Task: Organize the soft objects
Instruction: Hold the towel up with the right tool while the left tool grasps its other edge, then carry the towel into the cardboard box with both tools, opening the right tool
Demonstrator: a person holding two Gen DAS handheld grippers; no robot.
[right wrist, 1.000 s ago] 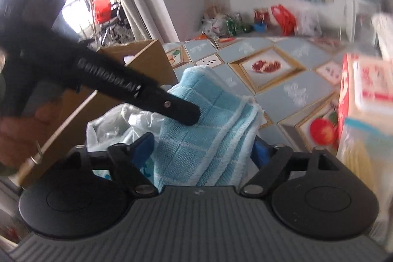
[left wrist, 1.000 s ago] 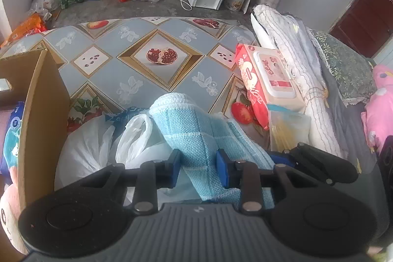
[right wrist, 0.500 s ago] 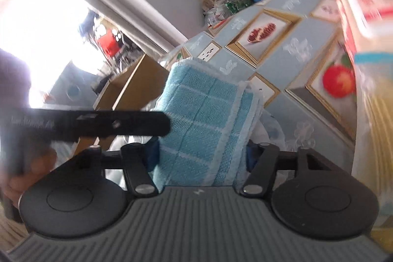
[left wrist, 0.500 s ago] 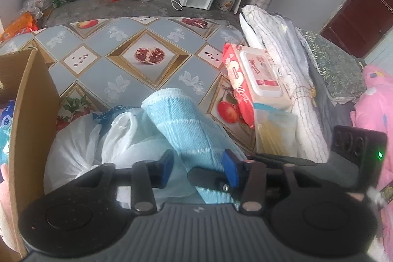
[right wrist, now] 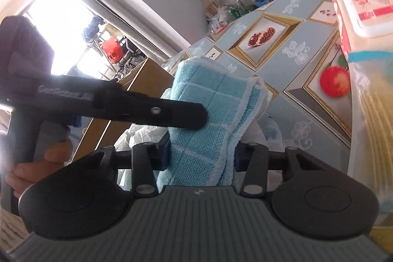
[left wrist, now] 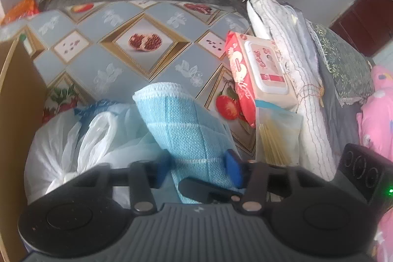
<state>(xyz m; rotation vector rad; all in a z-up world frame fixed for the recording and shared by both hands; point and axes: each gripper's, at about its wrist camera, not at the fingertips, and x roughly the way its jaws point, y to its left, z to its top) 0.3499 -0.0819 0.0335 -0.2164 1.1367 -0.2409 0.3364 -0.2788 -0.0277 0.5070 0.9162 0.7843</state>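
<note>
A folded light-blue towel point(left wrist: 181, 124) stands up between both grippers. My right gripper point(right wrist: 201, 154) is shut on the towel point(right wrist: 211, 114) and holds it lifted, its blue pads pressed against both sides. My left gripper point(left wrist: 196, 167) is open, with its pads spread on either side of the towel's lower part. A right finger point(left wrist: 203, 189) crosses under the towel in the left wrist view. The left gripper's body point(right wrist: 110, 102) lies across the right wrist view, touching the towel.
White plastic bags point(left wrist: 73, 144) lie left of the towel. A cardboard box point(left wrist: 17, 95) stands at the left. A red wet-wipes pack point(left wrist: 258, 75) and a clear pouch point(left wrist: 277, 134) lie on the right, beside rolled white bedding point(left wrist: 294, 65) and a pink plush point(left wrist: 375, 114).
My left gripper opened and let go of the towel. My right gripper closed on the towel and now holds it, tilted up and to the left.
</note>
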